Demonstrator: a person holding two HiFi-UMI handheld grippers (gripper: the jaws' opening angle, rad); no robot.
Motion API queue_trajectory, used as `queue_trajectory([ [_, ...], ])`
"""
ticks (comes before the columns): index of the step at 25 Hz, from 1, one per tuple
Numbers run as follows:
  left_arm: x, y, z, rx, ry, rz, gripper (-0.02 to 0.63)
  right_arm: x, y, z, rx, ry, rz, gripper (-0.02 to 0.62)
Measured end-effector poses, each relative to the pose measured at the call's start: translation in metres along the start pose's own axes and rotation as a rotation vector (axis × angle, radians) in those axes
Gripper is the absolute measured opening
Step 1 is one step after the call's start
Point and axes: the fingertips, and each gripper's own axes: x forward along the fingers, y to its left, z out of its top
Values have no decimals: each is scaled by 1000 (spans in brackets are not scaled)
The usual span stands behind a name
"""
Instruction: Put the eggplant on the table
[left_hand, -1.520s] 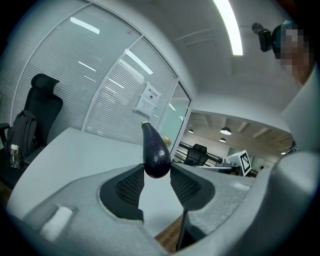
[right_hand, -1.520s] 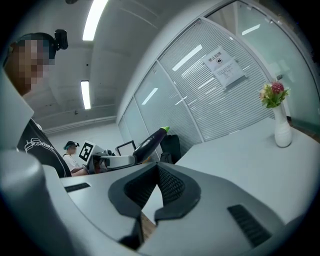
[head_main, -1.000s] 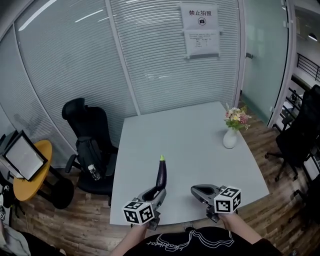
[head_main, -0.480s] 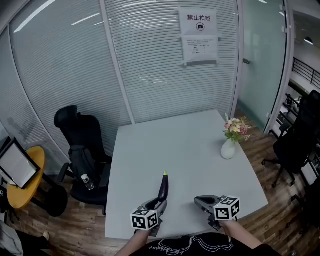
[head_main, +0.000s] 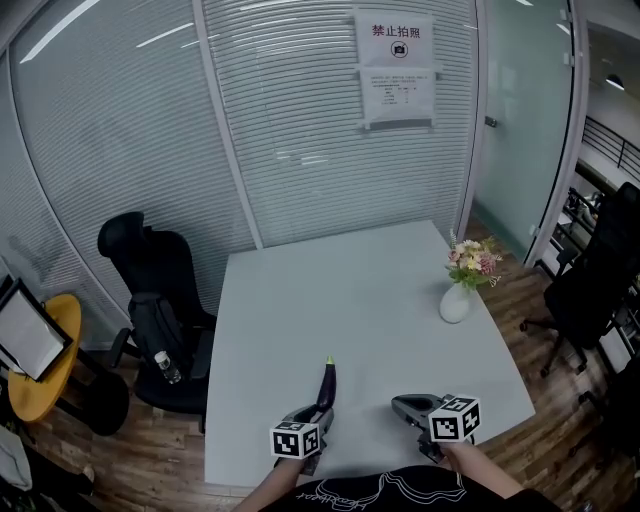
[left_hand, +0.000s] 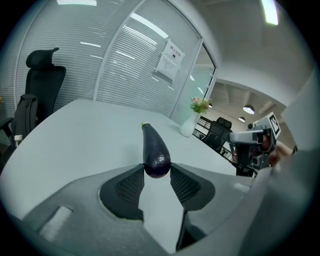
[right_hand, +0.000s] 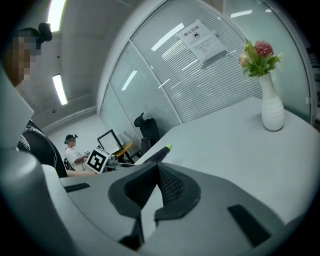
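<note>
Here, left tongs (left_hand: 157, 170) tilted downward, clamping eggplant (left_hand: 154, 148), right tongs (right_hand: 159, 167) closed

- The eggplant (head_main: 326, 384) is dark purple, glossy and slender, its green stem tip pointing away from the person and its blunt end pinched between the pads of the left gripper (left_hand: 157, 175)
- It sits over the near edge of the pale grey table (head_main: 340, 290)
</note>
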Motion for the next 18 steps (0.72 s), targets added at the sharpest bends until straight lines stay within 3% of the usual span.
queue_trajectory([
  [7,19,19,-29,-18,79,31,169,-2,-8,-3,15,3,-13,9],
  [18,31,23,-52,-39,127,36,169,-9,-19,-17,78,0,-32,9],
])
